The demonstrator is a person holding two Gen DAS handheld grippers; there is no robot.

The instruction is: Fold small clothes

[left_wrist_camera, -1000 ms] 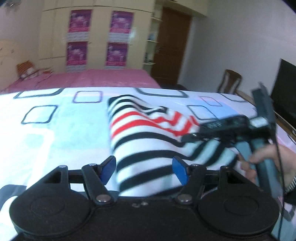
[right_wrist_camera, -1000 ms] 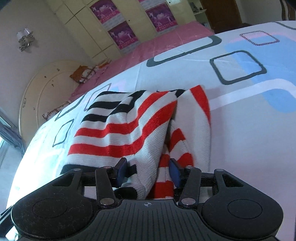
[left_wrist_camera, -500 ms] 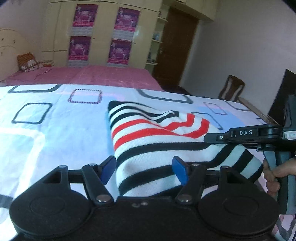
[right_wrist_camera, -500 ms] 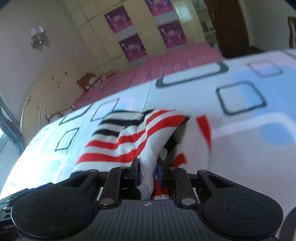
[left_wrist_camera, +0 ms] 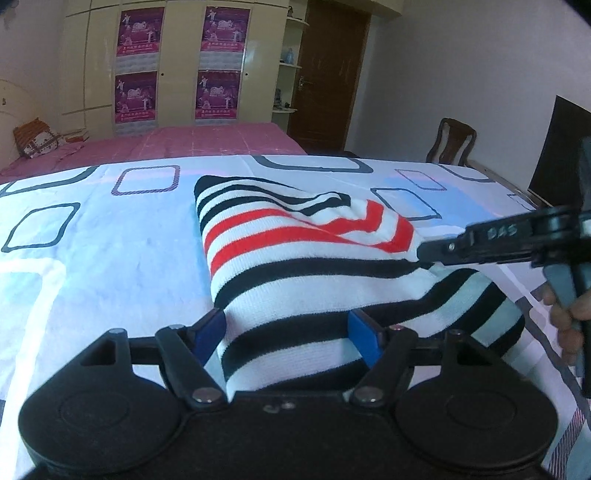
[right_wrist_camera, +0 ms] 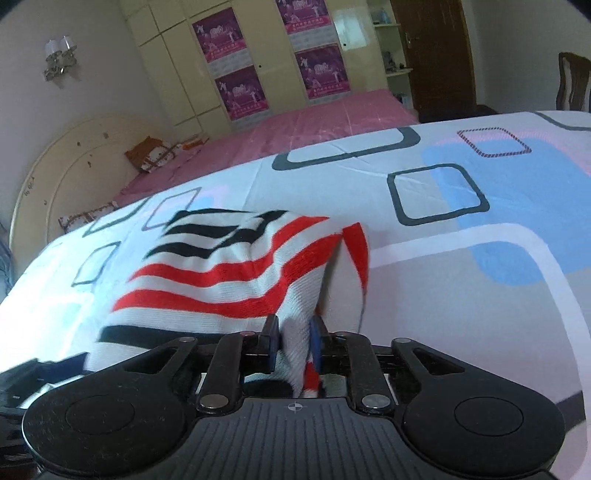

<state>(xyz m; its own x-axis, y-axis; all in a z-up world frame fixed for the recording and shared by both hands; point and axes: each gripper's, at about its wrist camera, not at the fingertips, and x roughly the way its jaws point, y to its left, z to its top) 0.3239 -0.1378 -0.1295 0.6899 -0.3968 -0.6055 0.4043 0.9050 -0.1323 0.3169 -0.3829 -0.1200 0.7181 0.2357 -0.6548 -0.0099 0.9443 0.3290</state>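
Bedsheet point(left_wrist_camera: 110, 266) with printed rounded squares covers the work surface in both views; behind it lie one pink bed point(left_wrist_camera: 184, 142) and one cream wardrobe point(left_wrist_camera: 177, 62) carrying four purple posters point(left_wrist_camera: 140, 31). One brown door point(left_wrist_camera: 325, 74) and one wooden chair point(left_wrist_camera: 452, 142) stand at the right. Only the right wrist view shows the rounded headboard point(right_wrist_camera: 74, 158) and the wall lamp point(right_wrist_camera: 59, 57); only the left wrist view shows the dark screen point(left_wrist_camera: 557, 144) at the far right.

One striped garment point(left_wrist_camera: 314, 258) — white with black and red bands — lies folded in the middle of the sheet. The left gripper point(left_wrist_camera: 286, 334) straddles its near end, blue pads set wide on either side of the cloth and not clearly pressing it. The right gripper point(right_wrist_camera: 293, 341) has a narrow gap, its jaws having just been opening, with a fold of the garment's corner between them; the pads look to be touching the cloth on both sides, the corner lifted off the sheet. From the left view this gripper reaches in from the right, a hand point(left_wrist_camera: 569, 317) around its handle.
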